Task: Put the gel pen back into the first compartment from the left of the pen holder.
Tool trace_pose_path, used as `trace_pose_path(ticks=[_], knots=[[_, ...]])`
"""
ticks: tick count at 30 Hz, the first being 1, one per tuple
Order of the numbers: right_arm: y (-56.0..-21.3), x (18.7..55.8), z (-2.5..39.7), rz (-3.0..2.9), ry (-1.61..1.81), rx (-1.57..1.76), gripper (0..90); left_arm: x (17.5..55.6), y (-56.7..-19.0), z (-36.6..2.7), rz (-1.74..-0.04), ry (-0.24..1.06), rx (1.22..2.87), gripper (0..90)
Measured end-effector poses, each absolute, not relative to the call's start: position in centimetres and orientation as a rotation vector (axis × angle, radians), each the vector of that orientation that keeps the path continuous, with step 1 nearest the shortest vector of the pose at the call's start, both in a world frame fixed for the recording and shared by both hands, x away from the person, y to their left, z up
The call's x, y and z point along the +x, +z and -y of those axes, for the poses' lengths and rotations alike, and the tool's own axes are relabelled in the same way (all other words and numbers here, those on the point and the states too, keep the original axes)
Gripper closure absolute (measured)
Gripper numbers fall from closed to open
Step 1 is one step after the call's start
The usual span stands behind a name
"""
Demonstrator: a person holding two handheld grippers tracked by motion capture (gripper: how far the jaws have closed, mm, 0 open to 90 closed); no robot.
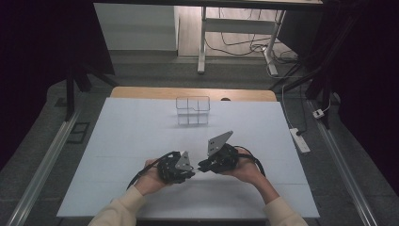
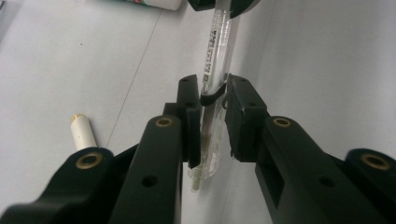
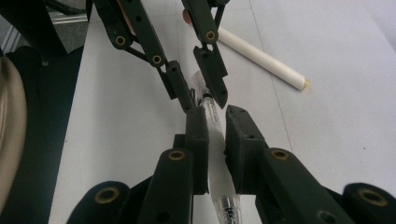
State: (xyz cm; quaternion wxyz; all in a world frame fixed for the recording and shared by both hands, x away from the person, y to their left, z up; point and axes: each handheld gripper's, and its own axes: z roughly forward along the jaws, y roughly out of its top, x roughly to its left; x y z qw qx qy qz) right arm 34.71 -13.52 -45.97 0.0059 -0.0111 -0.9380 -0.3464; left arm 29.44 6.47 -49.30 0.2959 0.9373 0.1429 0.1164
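Both the left gripper (image 1: 192,172) and right gripper (image 1: 203,165) are clamped on one clear pen (image 2: 212,70) held between them just above the table's (image 1: 141,132) 6 o'clock edge; risk: opposed pulling or twisting may snap or drop it beside the white stick (image 3: 261,58).

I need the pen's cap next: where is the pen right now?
The clear pen is held between the left gripper and right gripper, above the table's near middle.
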Motion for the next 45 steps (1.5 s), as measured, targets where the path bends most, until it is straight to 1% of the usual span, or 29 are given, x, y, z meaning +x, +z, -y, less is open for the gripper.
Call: trace_pose_path(ticks=[3,7,8,10,15,18,22,29,36,45], knots=[[-46.0,34.7,13.5,2.931,-1.079,-0.039,78.4,29.4,-49.3,-6.4,-0.368,0.308,2.500,76.7],[-45.9,34.8,13.6,2.932,-1.108,-0.070,76.0,29.4,-49.3,-6.5,-0.378,0.295,2.477,77.3],[-45.9,34.8,13.7,2.937,-1.116,-0.079,73.4,29.4,-49.3,-6.5,-0.380,0.299,2.475,77.3],[-45.9,34.9,13.8,2.941,-1.140,-0.103,65.3,29.5,-49.3,-6.6,-0.388,0.298,2.470,77.4],[-45.4,35.0,14.2,2.942,-1.248,-0.212,51.8,29.6,-49.1,-6.9,-0.402,0.306,2.455,77.5],[-45.1,35.0,14.7,2.937,-1.316,-0.265,46.4,29.7,-49.0,-7.3,-0.427,0.313,2.447,77.5],[-44.5,35.1,15.5,2.940,-1.419,-0.353,42.6,30.0,-48.8,-7.9,-0.473,0.314,2.411,77.5],[-44.3,35.7,17.1,2.879,-1.534,-0.514,39.8,30.4,-48.3,-9.1,-0.553,0.319,2.318,77.5],[-44.8,35.9,17.1,2.847,-1.547,-0.566,39.4,30.6,-48.0,-10.1,-0.606,0.319,2.212,77.4],[-45.4,35.7,16.2,2.799,-1.571,-0.563,42.7,30.5,-48.3,-9.3,-0.604,0.309,2.200,77.4]])
